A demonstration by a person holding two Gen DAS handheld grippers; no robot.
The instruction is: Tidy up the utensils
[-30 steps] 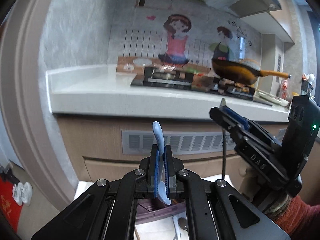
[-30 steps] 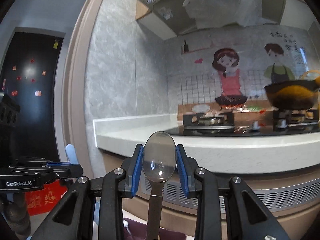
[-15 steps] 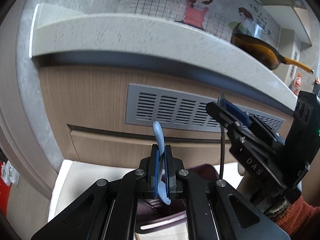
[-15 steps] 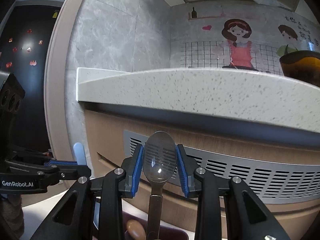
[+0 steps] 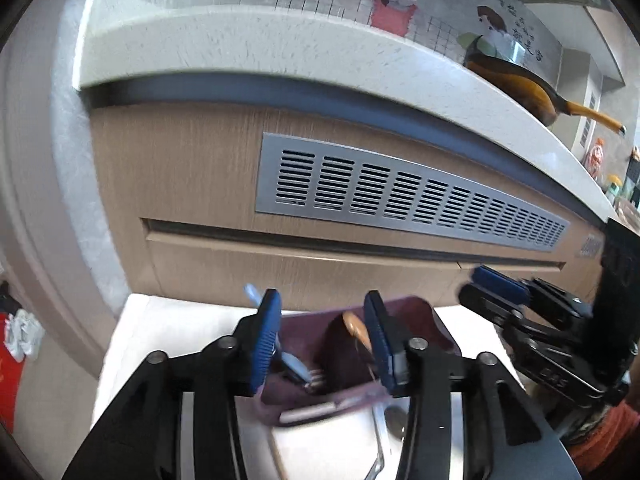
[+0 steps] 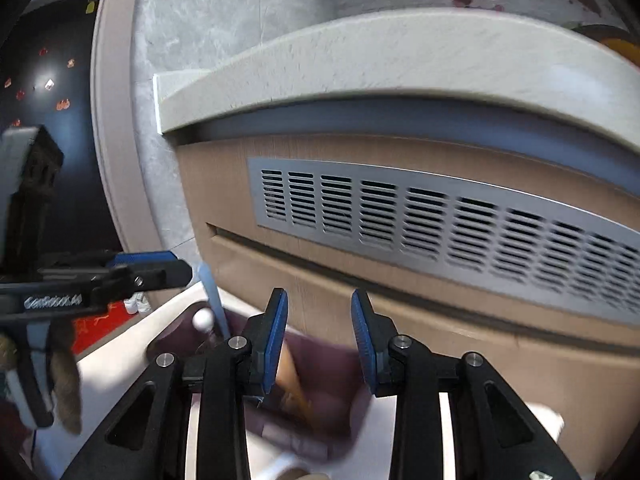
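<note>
A dark purple utensil holder (image 5: 436,320) stands on a white table below both grippers. My left gripper (image 5: 322,340) hangs over it. Its jaws are opening and nothing is pressed between the pads. A light blue utensil (image 5: 294,364) leans in the holder beside the left finger, next to a wooden spoon (image 5: 358,328) and a fork. My right gripper (image 6: 320,340) is open over the holder (image 6: 336,380), with nothing between its pads. The blue handle (image 6: 210,296) sticks up at the holder's left. Each gripper shows in the other's view: right gripper (image 5: 476,286), left gripper (image 6: 180,266).
A metal spoon (image 5: 384,432) lies on the white table (image 5: 132,344) in front of the holder. Close behind the holder rises a wooden cabinet front with a grey vent grille (image 5: 400,196) under a pale stone counter (image 5: 280,44). An orange pan (image 5: 532,96) sits on the counter.
Both grippers sank toward the holder. The left jaws opened and let go of the blue utensil, which now stands in the holder. The metal spoon is gone from the right jaws.
</note>
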